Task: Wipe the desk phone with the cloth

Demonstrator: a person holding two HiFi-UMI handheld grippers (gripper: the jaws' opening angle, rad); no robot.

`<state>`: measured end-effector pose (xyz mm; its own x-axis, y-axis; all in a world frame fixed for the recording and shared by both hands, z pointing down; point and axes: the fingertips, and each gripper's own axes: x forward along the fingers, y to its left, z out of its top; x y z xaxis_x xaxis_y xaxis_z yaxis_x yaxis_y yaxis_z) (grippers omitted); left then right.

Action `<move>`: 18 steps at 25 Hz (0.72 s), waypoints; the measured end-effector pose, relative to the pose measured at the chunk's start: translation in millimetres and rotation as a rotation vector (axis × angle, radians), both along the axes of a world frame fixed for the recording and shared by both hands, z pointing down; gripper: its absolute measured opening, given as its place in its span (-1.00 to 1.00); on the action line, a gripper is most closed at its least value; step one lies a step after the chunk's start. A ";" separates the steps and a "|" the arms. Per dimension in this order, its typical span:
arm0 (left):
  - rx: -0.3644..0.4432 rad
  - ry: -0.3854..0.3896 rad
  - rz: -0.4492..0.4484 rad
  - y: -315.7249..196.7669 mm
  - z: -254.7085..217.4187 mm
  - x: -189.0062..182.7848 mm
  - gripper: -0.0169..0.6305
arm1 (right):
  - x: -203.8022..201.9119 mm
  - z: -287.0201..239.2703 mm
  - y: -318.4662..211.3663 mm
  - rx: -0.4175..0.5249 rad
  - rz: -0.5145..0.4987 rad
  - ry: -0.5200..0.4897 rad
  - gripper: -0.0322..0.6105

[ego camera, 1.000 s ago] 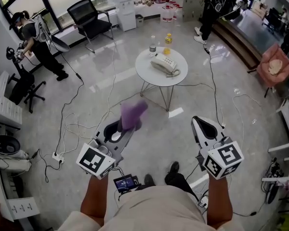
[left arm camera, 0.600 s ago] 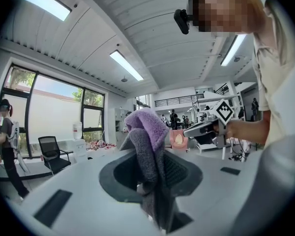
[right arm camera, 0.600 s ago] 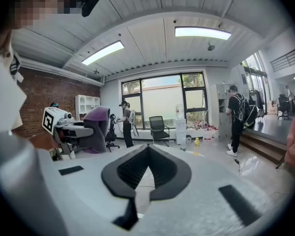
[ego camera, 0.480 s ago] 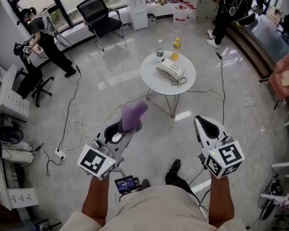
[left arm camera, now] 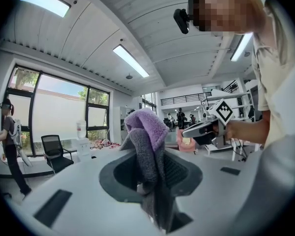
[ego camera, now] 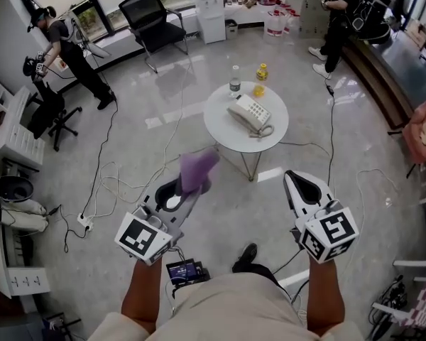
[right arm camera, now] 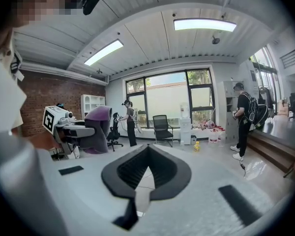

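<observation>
A white desk phone (ego camera: 246, 112) lies on a small round white table (ego camera: 220, 126) ahead of me in the head view. My left gripper (ego camera: 187, 186) is shut on a purple cloth (ego camera: 196, 169) that sticks up from its jaws; the cloth (left arm camera: 146, 146) fills the jaws in the left gripper view. My right gripper (ego camera: 299, 185) is shut and holds nothing, its jaws (right arm camera: 146, 166) meeting at the tip. Both grippers hang in the air well short of the table. The left gripper with its cloth (right arm camera: 96, 129) shows at the left of the right gripper view.
A water bottle (ego camera: 235, 81) and two small yellow items (ego camera: 261, 72) stand at the table's far edge. Cables (ego camera: 121, 183) trail over the shiny floor. A black office chair (ego camera: 150, 23) stands beyond. People stand at the far left (ego camera: 67, 52) and far right (ego camera: 344, 13).
The table with the phone has shifted slightly lower and left in the head view as I move. Both grippers keep the same pose, the cloth still clamped in the left one.
</observation>
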<state>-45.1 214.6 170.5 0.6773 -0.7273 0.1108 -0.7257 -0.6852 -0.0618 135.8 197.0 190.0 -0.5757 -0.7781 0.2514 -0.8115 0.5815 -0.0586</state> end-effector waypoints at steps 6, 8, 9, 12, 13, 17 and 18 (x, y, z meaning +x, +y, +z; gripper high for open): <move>-0.005 -0.015 -0.023 -24.6 1.6 24.6 -0.66 | 23.6 3.7 -29.4 -0.004 -0.022 -0.014 -0.92; -0.006 -0.020 -0.027 -32.8 3.3 34.5 -0.67 | 32.5 5.7 -38.3 -0.003 -0.027 -0.016 -0.92; -0.007 -0.023 -0.029 -36.9 3.9 39.2 -0.67 | 36.6 6.2 -42.6 -0.002 -0.030 -0.015 -0.92; -0.005 -0.029 -0.034 -48.8 5.3 50.9 -0.67 | 46.0 8.2 -53.2 -0.002 -0.039 -0.017 -0.92; -0.004 -0.031 -0.036 -52.2 5.9 53.9 -0.67 | 48.6 9.3 -55.4 -0.003 -0.040 -0.018 -0.92; 0.000 -0.030 -0.034 -65.3 6.8 63.4 -0.67 | 59.4 14.5 -64.7 -0.006 -0.033 -0.011 -0.92; 0.001 -0.031 -0.029 -69.9 7.2 65.9 -0.67 | 62.1 15.8 -67.9 -0.009 -0.027 -0.012 -0.92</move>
